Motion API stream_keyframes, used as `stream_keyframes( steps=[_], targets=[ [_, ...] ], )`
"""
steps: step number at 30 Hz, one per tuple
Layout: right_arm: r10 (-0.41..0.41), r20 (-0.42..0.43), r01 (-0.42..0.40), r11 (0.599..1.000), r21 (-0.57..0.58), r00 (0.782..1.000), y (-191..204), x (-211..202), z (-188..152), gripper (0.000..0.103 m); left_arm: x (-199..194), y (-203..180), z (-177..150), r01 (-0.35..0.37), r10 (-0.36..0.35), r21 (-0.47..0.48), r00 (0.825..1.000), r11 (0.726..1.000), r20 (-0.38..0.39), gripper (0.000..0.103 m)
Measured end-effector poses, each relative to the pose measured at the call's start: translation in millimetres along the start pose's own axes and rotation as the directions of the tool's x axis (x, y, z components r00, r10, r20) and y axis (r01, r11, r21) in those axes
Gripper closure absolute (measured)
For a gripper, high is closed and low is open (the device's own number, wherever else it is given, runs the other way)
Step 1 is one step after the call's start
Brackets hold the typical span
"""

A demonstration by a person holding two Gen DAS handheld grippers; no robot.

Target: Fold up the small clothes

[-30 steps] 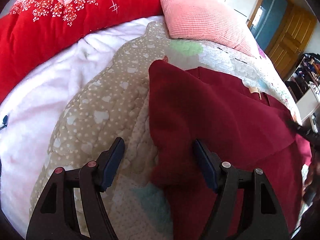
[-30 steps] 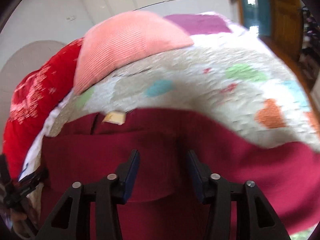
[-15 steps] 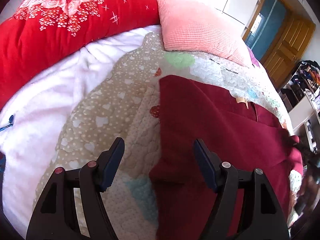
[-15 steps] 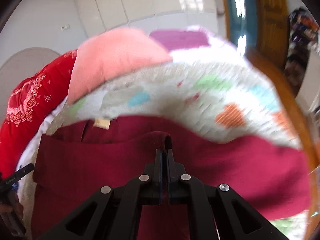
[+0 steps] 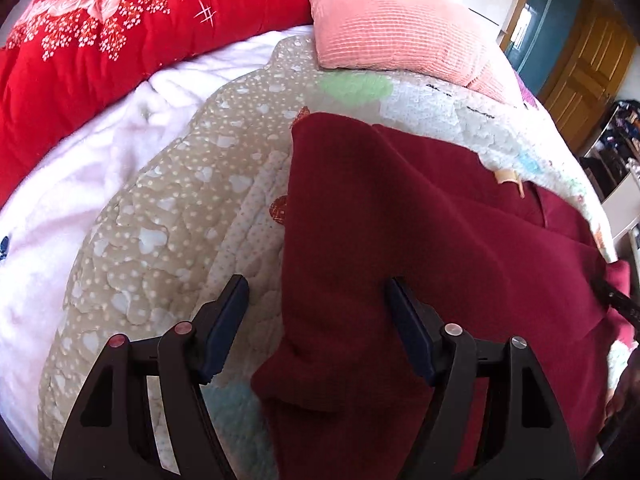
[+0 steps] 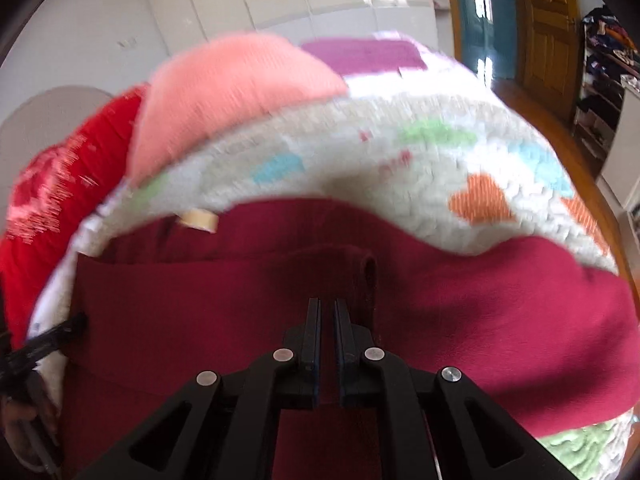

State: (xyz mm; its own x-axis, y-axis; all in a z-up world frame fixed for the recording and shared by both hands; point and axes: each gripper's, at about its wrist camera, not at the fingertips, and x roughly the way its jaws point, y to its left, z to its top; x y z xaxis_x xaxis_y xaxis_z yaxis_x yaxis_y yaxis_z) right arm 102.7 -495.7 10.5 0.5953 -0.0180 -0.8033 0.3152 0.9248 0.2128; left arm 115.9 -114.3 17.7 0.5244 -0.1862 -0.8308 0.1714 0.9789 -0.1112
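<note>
1. A big bed (image 5: 132, 264) with a spotty heart quilt carries everything. A red blanket (image 5: 100, 40) and a pink pillow (image 5: 396, 28) lie along its far edge.
2. A dark red garment (image 5: 400, 216) is spread flat on the quilt, on the side of the bed nearer the wooden door (image 5: 580, 68). In the left wrist view its long side runs from the near edge of the bed up toward the pink pillow. One straight edge of it lies along the middle of the quilt.
3. A small tan label (image 5: 506, 176) sits at the garment's far edge, the one nearest the pillow. It also shows in the right wrist view (image 6: 198, 218), which is blurry.
4. The left gripper (image 5: 316, 312) has its two fingers spread wide. The garment's straight edge lies between them. The blue pads (image 5: 224, 328) are not pinching the cloth. I cannot tell if the tips touch it.
5. The right gripper (image 6: 327, 308) is clenched tight over the middle of the garment. A little raised fold of red cloth (image 6: 368, 268) stands just past its tips, so it looks like it is pinching the garment.
</note>
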Motion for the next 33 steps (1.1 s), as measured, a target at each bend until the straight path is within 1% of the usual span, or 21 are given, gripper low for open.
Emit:
stream_keyframes(
  steps=[1,3,4,8,11,14,16,20,24,26,28,31,33],
  targets=[
    [0.009,-0.018,-0.008,1.000,0.018,1.000,-4,9,-2,0.098,0,-2,0,-0.009,0.009,0.005,1.000,1.000,0.005,0.029],
    [0.032,0.007,-0.032,0.999,0.041,0.999,-9,11,-3,0.098,-3,-5,-1,-0.028,0.028,0.017,1.000,0.999,0.014,0.029],
    [0.036,0.005,-0.036,0.998,0.042,0.999,-10,10,-4,0.098,-5,-7,-1,-0.034,0.034,0.020,0.999,0.999,0.019,0.029],
    [0.035,-0.002,-0.035,0.999,0.017,0.999,-7,-7,-5,0.098,-18,-14,-6,-0.035,0.034,0.033,0.999,0.999,0.032,0.029],
    [0.047,0.009,-0.047,0.999,0.016,0.999,-6,-23,-12,0.098,-30,-22,-12,-0.028,0.025,0.046,0.998,0.999,0.049,0.029],
    [0.046,0.021,-0.046,0.999,0.011,0.999,-1,-35,-20,0.091,-40,-31,-17,-0.020,0.015,0.061,0.997,0.998,0.069,0.029],
    [0.044,0.022,-0.044,0.999,0.003,0.999,2,-40,-25,0.081,-45,-39,-21,-0.016,0.010,0.072,0.997,0.997,0.081,0.029],
    [0.046,0.014,-0.046,0.999,-0.019,0.999,10,-40,-35,0.079,-49,-48,-28,-0.011,0.003,0.075,0.995,0.997,0.102,0.029],
    [0.033,-0.025,-0.034,0.999,-0.030,0.999,12,-22,-39,0.075,-50,-49,-34,-0.008,0.001,0.060,0.994,0.998,0.113,0.029],
    [0.027,-0.031,-0.028,0.998,-0.057,0.999,14,-16,-41,0.075,-58,-49,-36,0.007,-0.014,0.049,0.992,0.999,0.129,0.029],
    [0.034,-0.027,-0.035,0.997,-0.063,0.999,16,-22,-40,0.072,-69,-49,-36,0.020,-0.026,0.044,0.988,0.999,0.153,0.029],
    [0.078,-0.017,-0.079,0.997,-0.024,0.997,10,-35,-42,0.071,-84,-55,-35,0.051,-0.061,0.059,0.979,0.997,0.195,0.029],
    [0.093,-0.001,-0.093,0.996,-0.003,0.996,6,-45,-45,0.071,-84,-60,-33,0.077,-0.089,0.068,0.978,0.995,0.189,0.029]
  ],
)
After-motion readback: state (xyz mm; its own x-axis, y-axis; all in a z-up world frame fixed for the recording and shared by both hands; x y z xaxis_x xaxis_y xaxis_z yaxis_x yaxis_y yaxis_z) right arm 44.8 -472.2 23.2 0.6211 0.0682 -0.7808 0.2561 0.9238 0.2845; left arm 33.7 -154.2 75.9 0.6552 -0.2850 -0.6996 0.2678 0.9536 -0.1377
